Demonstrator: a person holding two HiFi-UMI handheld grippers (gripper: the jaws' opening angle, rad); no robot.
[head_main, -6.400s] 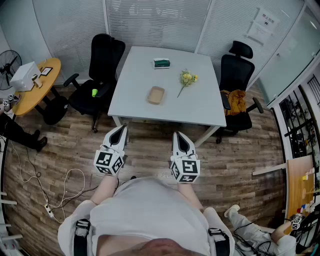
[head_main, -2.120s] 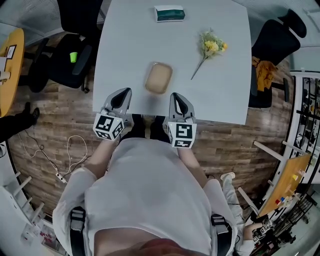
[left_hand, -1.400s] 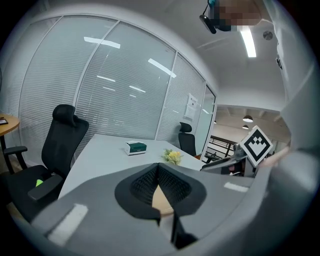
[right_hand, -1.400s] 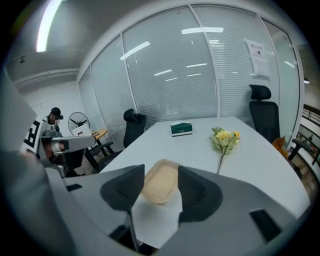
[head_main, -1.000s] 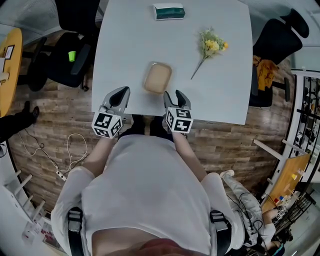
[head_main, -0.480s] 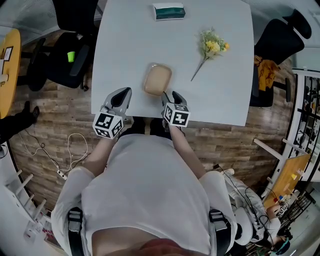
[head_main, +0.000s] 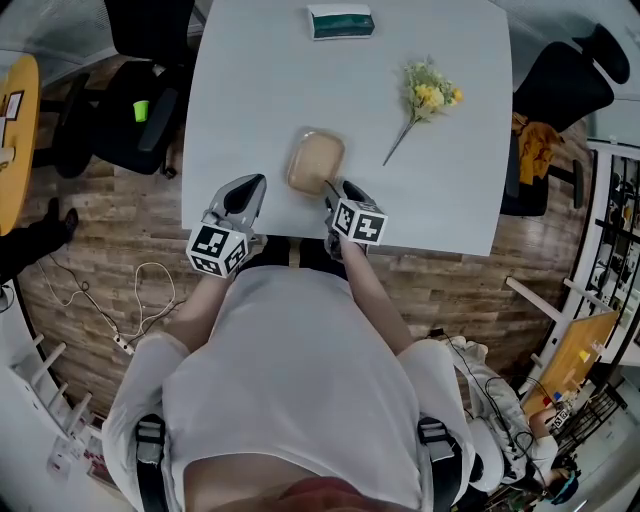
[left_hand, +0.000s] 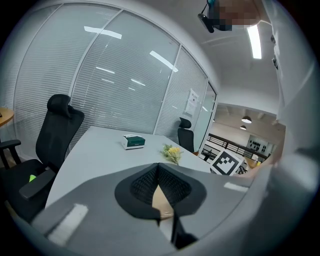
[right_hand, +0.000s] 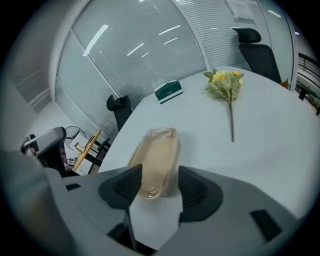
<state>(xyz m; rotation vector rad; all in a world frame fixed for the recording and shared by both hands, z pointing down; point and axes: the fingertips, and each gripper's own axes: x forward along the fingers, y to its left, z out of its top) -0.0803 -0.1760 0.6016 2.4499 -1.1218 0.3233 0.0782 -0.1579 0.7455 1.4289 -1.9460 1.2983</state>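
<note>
A clear tan container (head_main: 316, 161) lies on the white surface (head_main: 250, 90). The right gripper (right_hand: 159, 182) is at the container's near end, its jaws spread, with that end sitting in the gap between them and neither pad visibly pressing it. The left gripper (left_hand: 159, 172) hangs to the container's left and nearer the person, apart from it, jaws pressed together on nothing. Beyond the container to the right lies a yellow flower sprig (head_main: 425, 100); straight beyond it, well apart, a green box (head_main: 341, 21)
</note>
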